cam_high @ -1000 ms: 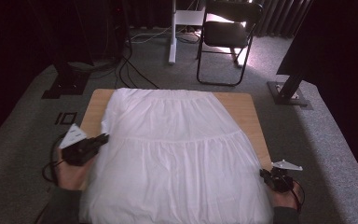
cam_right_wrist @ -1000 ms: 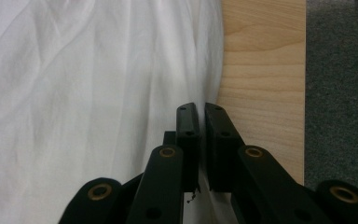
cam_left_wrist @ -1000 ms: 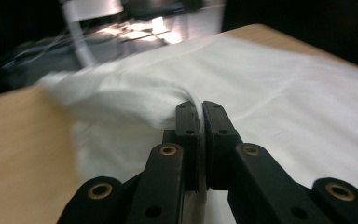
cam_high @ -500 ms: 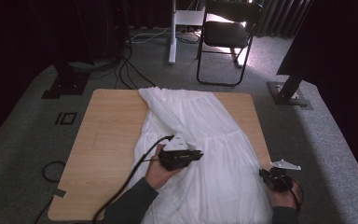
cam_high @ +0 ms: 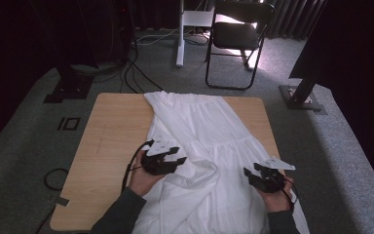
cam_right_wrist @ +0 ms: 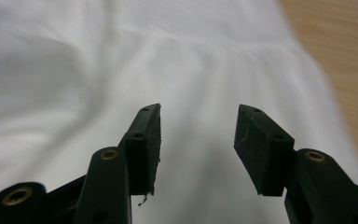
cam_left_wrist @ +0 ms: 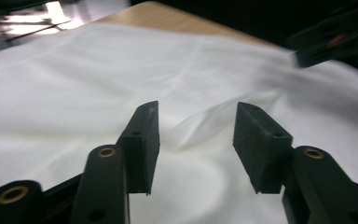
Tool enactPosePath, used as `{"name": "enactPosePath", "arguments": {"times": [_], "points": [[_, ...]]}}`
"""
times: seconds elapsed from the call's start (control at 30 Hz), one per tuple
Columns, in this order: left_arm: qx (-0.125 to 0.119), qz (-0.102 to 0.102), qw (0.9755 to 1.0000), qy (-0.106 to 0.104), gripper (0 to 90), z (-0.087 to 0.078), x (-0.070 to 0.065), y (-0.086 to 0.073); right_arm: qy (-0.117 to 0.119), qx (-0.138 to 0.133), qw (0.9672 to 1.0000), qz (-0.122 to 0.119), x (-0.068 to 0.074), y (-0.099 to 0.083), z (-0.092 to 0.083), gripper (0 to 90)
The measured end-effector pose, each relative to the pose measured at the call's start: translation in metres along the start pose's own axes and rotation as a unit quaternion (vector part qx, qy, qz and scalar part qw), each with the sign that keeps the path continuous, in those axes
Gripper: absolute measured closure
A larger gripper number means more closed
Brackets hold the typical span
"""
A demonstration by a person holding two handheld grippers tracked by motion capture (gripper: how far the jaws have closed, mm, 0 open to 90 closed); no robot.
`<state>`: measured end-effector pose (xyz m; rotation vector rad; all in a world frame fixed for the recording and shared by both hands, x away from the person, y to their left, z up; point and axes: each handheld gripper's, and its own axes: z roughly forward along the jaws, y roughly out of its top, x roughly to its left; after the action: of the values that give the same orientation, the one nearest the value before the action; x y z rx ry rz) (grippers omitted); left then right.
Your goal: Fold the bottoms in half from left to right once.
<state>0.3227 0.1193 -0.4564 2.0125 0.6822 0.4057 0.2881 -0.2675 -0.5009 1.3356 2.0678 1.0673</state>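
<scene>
Both grippers [cam_high: 177,161] [cam_high: 249,174] spread above white skirt [cam_high: 209,131]

Wooden worktop [cam_high: 112,141] at frame centre; white garment [cam_high: 209,146] lies on its centre and right, left part bare, folded lower left.

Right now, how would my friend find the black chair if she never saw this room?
Start at the wooden table with the white dress on it, then look past its far edge across the grey carpet. The folding chair stands there beside a white post, the one dark seat on thin legs.
</scene>
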Motion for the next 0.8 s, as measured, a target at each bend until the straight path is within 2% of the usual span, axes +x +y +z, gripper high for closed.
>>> {"name": "enactPosePath", "arguments": {"times": [0.03, 0.1, 0.13, 0.17, 0.2, 0.23, 0.3, 0.37, 0.4, 0.43, 0.53, 0.57, 0.6, 0.63, 0.7, 0.73, 0.8], "points": [[0.005, -0.004, 0.9997, 0.022, 50.5, -0.009, 0.005, -0.008, 0.012, -0.001, 0.9999, -0.002, 0.006, 0.004, 0.003, 49.6], [0.017, -0.011, 0.9985, 0.052, 49.1, -0.021, 0.011, -0.023, 0.044, -0.005, 0.9990, -0.006, 0.022, 0.018, 0.010, 48.0], [0.024, -0.010, 0.9974, 0.067, 48.6, -0.025, 0.014, -0.030, 0.058, -0.009, 0.9982, -0.009, 0.030, 0.024, 0.013, 46.6], [0.036, -0.008, 0.9950, 0.093, 48.2, -0.031, 0.016, -0.040, 0.070, -0.015, 0.9973, -0.014, 0.037, 0.031, 0.015, 45.2], [0.036, -0.008, 0.9950, 0.093, 47.0, -0.031, 0.016, -0.040, 0.070, -0.015, 0.9973, -0.014, 0.037, 0.031, 0.015, 45.2], [0.043, -0.020, 0.9932, 0.106, 46.8, -0.035, 0.021, -0.050, 0.082, -0.022, 0.9959, -0.032, 0.055, 0.048, 0.019, 41.8], [0.050, -0.032, 0.9910, 0.120, 46.3, -0.038, 0.026, -0.060, 0.088, -0.016, 0.9950, -0.045, 0.065, 0.057, 0.025, 40.0], [0.050, -0.032, 0.9910, 0.120, 46.1, -0.038, 0.026, -0.060, 0.089, -0.008, 0.9946, -0.052, 0.070, 0.060, 0.030, 40.0], [0.058, -0.044, 0.9889, 0.130, 46.1, -0.039, 0.030, -0.071, 0.089, -0.008, 0.9946, -0.052, 0.070, 0.060, 0.030, 39.0], [0.064, -0.047, 0.9877, 0.135, 44.7, -0.039, 0.031, -0.074, 0.084, 0.020, 0.9939, -0.069, 0.079, 0.062, 0.046, 38.4], [0.079, -0.056, 0.9855, 0.139, 42.4, -0.036, 0.032, -0.085, 0.068, 0.064, 0.9928, -0.076, 0.081, 0.052, 0.064, 38.8], [0.084, -0.060, 0.9849, 0.139, 41.1, -0.035, 0.032, -0.089, 0.067, 0.088, 0.9915, -0.068, 0.077, 0.043, 0.072, 42.3], [0.090, -0.063, 0.9840, 0.141, 41.1, -0.033, 0.032, -0.092, 0.067, 0.088, 0.9915, -0.068, 0.077, 0.043, 0.072, 42.3], [0.095, -0.066, 0.9830, 0.142, 40.3, -0.031, 0.032, -0.096, 0.067, 0.100, 0.9905, -0.066, 0.074, 0.038, 0.074, 47.3], [0.104, -0.070, 0.9810, 0.148, 39.2, -0.029, 0.032, -0.102, 0.070, 0.119, 0.9880, -0.071, 0.068, 0.031, 0.074, 78.5], [0.105, -0.075, 0.9806, 0.147, 38.6, -0.029, 0.033, -0.104, 0.065, 0.120, 0.9877, -0.077, 0.065, 0.029, 0.071, 86.5], [0.108, -0.081, 0.9796, 0.148, 38.3, -0.030, 0.034, -0.107, 0.058, 0.106, 0.9897, -0.077, 0.059, 0.029, 0.062, 87.7]]}}
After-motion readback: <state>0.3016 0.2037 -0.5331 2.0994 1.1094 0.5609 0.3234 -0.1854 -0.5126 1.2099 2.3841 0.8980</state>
